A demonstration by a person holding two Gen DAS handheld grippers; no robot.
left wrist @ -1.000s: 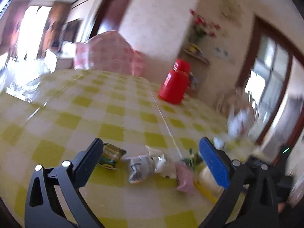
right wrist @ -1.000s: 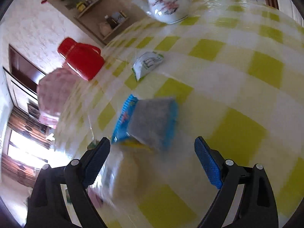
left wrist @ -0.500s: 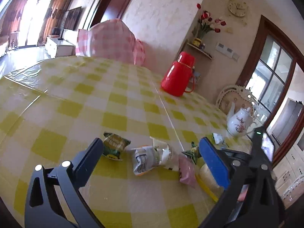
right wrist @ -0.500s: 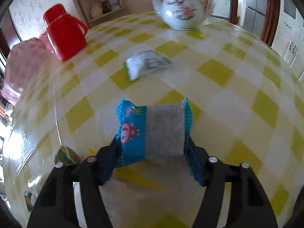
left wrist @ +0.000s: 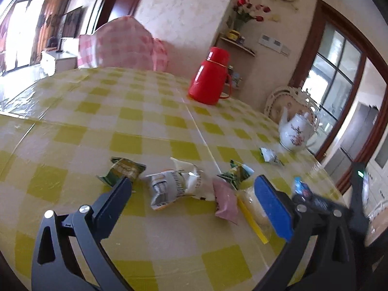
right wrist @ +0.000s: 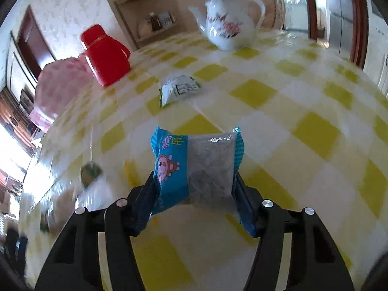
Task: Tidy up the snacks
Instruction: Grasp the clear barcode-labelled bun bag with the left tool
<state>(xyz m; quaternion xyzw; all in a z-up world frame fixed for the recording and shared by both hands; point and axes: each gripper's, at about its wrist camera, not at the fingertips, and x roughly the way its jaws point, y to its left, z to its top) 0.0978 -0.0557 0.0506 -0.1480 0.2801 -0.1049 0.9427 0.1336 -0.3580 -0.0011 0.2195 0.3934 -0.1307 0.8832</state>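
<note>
On my left wrist view, the left gripper (left wrist: 194, 197) stands wide apart with nothing between its fingers, hanging above a loose cluster of snacks on the bench (left wrist: 135, 121). Just past the left finger lies a green-and-gold packet (left wrist: 122, 171); beside it a crumpled white-and-silver wrapper (left wrist: 173, 184), then a small pink pouch (left wrist: 225, 201) and a green packet (left wrist: 236, 172) close together. A clear bag with a yellow strip (left wrist: 252, 214) lies by the blue pad of the right finger. The bench wears a glossy yellow-and-white checked cover. A red plastic flask (left wrist: 211, 80) stands far back, and a white floral teapot (left wrist: 297, 133) to the right, with a small white packet (left wrist: 270, 155) near it. A pink checked chair back, a flower shelf and a wall clock sit behind.

On my right wrist view, the right gripper (right wrist: 194, 194) has just been closing and now pinches a blue snack packet (right wrist: 196, 167) by both sides, about half-way shut. The packet is crinkled foil with a cartoon pig and a clear window showing something grey and grainy. It appears lifted clear of the bench, though I cannot be certain. Beyond it lies the white packet, then the teapot and flask.
</note>
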